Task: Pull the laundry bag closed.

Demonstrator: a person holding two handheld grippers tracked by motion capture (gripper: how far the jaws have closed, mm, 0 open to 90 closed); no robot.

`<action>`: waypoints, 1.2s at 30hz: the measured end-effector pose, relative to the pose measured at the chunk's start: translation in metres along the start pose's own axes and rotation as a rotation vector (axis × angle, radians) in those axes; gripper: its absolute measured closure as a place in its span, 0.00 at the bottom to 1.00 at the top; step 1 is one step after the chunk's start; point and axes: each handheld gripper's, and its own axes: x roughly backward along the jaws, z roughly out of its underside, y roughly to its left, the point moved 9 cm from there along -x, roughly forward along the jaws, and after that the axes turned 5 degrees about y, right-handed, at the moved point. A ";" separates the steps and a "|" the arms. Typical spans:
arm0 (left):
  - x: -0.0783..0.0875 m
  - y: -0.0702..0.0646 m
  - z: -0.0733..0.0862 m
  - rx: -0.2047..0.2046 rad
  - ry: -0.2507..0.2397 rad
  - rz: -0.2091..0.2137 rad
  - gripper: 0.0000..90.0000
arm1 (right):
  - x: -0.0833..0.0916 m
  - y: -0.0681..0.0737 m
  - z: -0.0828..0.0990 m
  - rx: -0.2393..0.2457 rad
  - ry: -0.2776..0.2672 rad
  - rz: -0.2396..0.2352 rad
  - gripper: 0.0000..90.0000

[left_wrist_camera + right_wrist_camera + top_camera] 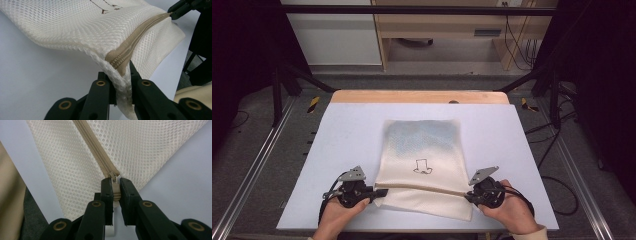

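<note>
A cream mesh zip bag [422, 150] with a small drawn figure lies on the pale table [337, 135], a beige zipper [422, 187] running across its near part. My left gripper [381, 191] is shut on the bag's left end where the zipper tape stops; the left gripper view has that mesh edge [122, 82] pinched between the black jaws. My right gripper [468, 196] is shut on the zipper pull [115, 191] at the bag's right end, with the closed zipper [95, 147] leading away from it. The bag's near part is lifted slightly between the two grippers.
The table's wooden far edge [419, 96] borders a dark floor with a black frame and cables [557, 145] at the right. A wooden cabinet [452, 30] stands farther back. A beige sleeve [195, 92] sits close to the near edge.
</note>
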 end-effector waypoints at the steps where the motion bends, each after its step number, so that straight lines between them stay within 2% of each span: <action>1: 0.000 0.000 0.000 0.000 0.000 0.001 0.94 | 0.000 0.000 0.001 -0.001 0.003 0.000 0.91; 9: -0.001 0.000 0.001 -0.005 0.016 -0.003 0.94 | -0.001 0.000 0.002 -0.007 0.012 -0.005 0.91; 11: 0.000 -0.001 0.001 -0.005 0.012 -0.013 0.90 | -0.002 0.000 0.001 -0.008 0.007 -0.007 0.91; 13: 0.001 -0.001 0.000 -0.003 0.009 -0.042 0.76 | -0.003 0.000 0.000 -0.022 -0.009 -0.018 0.89; 15: 0.004 -0.002 0.000 0.002 0.007 -0.068 0.61 | -0.004 0.000 -0.002 -0.019 -0.016 -0.018 0.76; 17: 0.007 -0.002 0.003 0.013 0.017 -0.073 0.46 | -0.003 0.001 -0.006 -0.031 -0.046 -0.019 0.65; 18: 0.007 -0.002 0.003 0.013 0.017 -0.073 0.39 | -0.003 0.001 -0.006 -0.031 -0.046 -0.019 0.65; 19: 0.012 -0.001 0.008 0.005 0.042 -0.114 0.37 | 0.000 0.001 -0.013 -0.041 -0.087 -0.002 0.52; 22: 0.020 0.003 0.009 0.009 0.039 -0.161 0.26 | 0.006 -0.003 -0.024 -0.058 -0.148 0.032 0.38; 24: 0.022 0.003 0.009 0.013 0.048 -0.173 0.19 | 0.008 -0.005 -0.027 -0.067 -0.165 0.047 0.35; 25: 0.029 0.006 0.009 0.024 0.035 -0.204 0.17 | 0.009 -0.006 -0.028 -0.069 -0.176 0.056 0.31; 27: 0.035 0.012 0.007 0.032 0.028 -0.239 0.14 | 0.013 -0.012 -0.031 -0.091 -0.196 0.096 0.24; 29: 0.041 0.020 0.006 0.022 0.030 -0.297 0.13 | 0.018 -0.018 -0.034 -0.127 -0.231 0.127 0.19; 30: 0.041 0.020 0.006 0.022 0.030 -0.297 0.13 | 0.018 -0.018 -0.034 -0.127 -0.231 0.127 0.19; 31: 0.049 0.027 0.004 0.006 0.024 -0.356 0.13 | 0.023 -0.024 -0.036 -0.163 -0.264 0.138 0.14; 32: 0.052 0.031 0.004 0.016 0.018 -0.370 0.13 | 0.024 -0.026 -0.036 -0.173 -0.269 0.139 0.13; 33: 0.053 0.033 0.004 0.018 0.019 -0.380 0.13 | 0.025 -0.030 -0.036 -0.194 -0.277 0.160 0.13; 36: 0.060 0.041 0.007 0.017 0.035 -0.413 0.12 | 0.028 -0.038 -0.034 -0.239 -0.282 0.190 0.09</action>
